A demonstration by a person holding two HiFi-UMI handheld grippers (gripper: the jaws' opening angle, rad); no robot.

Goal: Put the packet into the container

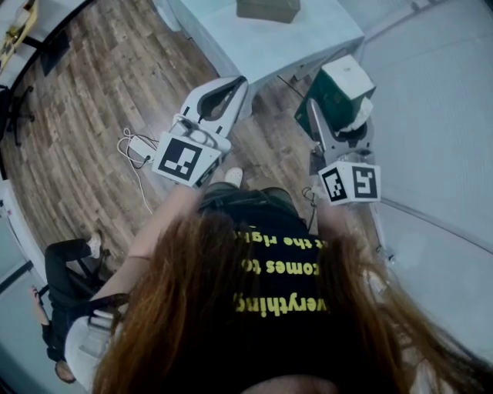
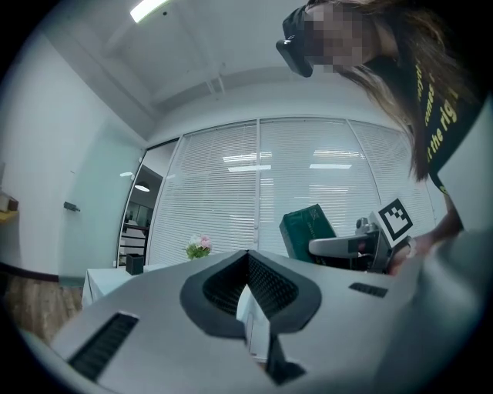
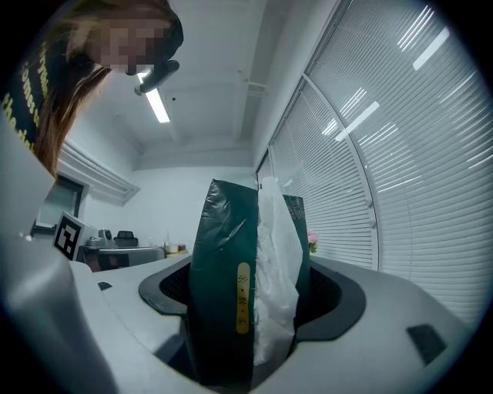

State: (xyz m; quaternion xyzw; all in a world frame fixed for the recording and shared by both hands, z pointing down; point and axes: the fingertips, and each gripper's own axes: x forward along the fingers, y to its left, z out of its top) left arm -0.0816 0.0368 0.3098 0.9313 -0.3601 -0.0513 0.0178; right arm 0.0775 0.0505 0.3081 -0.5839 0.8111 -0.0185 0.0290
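Observation:
My right gripper [image 1: 337,115] is shut on a dark green packet [image 1: 339,86] with white tissue poking out of its top. In the right gripper view the packet [image 3: 227,285] stands upright between the dark pads [image 3: 173,288], filling the gap of that gripper [image 3: 248,308]. An olive box-like container [image 1: 267,9] sits on the pale table [image 1: 308,38] ahead of both grippers. My left gripper [image 1: 237,83] hangs left of the packet, its tips touching and holding nothing [image 2: 248,258]. The left gripper view also catches the packet [image 2: 308,227] off to the right.
Wood floor lies below and to the left, with a white cable [image 1: 135,150] coiled on it. A seated person [image 1: 65,269] is at the lower left. Pale grey floor runs along the right. A small flower bunch [image 2: 199,246] stands on the table.

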